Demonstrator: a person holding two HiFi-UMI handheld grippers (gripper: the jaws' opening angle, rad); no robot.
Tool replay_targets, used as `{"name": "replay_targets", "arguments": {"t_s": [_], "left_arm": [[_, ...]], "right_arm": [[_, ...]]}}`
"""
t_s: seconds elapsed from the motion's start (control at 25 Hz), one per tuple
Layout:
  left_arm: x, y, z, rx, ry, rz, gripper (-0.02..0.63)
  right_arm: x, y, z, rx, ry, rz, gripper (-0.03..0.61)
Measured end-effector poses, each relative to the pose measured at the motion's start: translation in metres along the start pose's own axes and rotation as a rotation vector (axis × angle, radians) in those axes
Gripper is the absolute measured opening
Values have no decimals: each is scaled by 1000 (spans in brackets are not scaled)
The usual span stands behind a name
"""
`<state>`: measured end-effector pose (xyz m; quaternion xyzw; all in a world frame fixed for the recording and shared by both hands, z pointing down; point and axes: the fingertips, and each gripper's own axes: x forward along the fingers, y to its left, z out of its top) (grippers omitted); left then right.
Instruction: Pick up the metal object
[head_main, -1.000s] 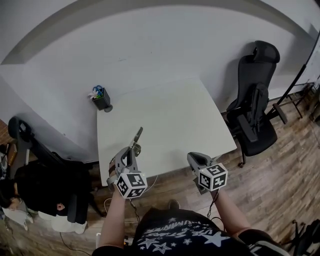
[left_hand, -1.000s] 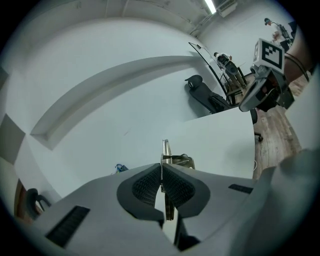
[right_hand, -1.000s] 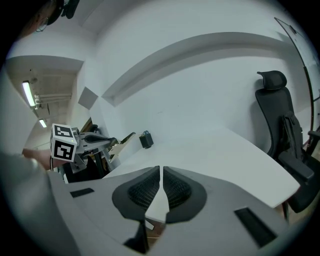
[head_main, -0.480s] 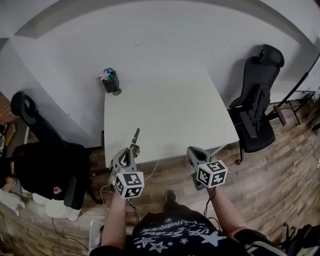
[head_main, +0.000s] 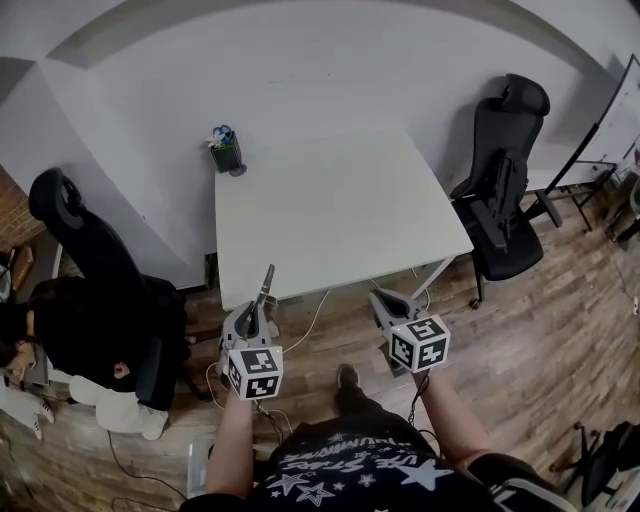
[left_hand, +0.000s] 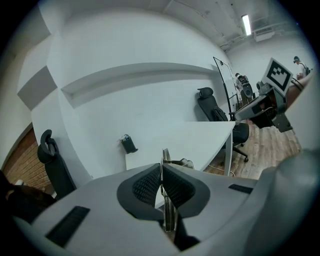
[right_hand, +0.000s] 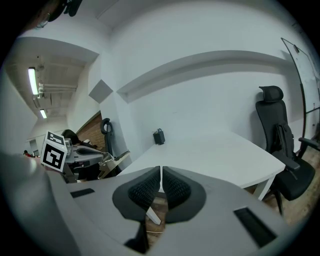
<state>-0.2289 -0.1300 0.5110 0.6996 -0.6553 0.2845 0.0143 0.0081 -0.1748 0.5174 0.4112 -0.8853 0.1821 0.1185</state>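
Observation:
A thin, flat metal object (head_main: 267, 284) sticks forward out of my left gripper (head_main: 257, 313), which is shut on it. In the left gripper view the strip (left_hand: 165, 161) stands on edge, pinched between the two black pads, over the white table's (left_hand: 200, 140) near edge. My right gripper (head_main: 379, 299) is shut with nothing between its pads (right_hand: 145, 189). Both grippers hang in front of the white table (head_main: 340, 215), over the wooden floor. From the right gripper view the left gripper (right_hand: 80, 156) and the metal object (right_hand: 116, 159) show at the left.
A black pen holder (head_main: 227, 153) stands at the table's far left corner. A black office chair (head_main: 500, 190) is right of the table, another (head_main: 80, 245) is left of it. A person in black (head_main: 60, 340) sits at the left. Cables lie on the floor under the table's front edge.
Both grippers have drawn back from the table and now hang over the floor in front of it. The metal object stays clamped in the left gripper, which has rolled a little.

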Motion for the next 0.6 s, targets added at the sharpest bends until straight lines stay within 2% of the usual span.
{"name": "replay_targets", "arguments": {"t_s": [0.28,0.6], "left_arm": [[-53,-4,-30,-16,-8,-28,28],[-105,-6,-42,-40,-9,-68,26]], "right_arm": [[-38,45,-20,-16,-12,-15,49],[-82,83,-35,-2,-7,-33,49]]}}
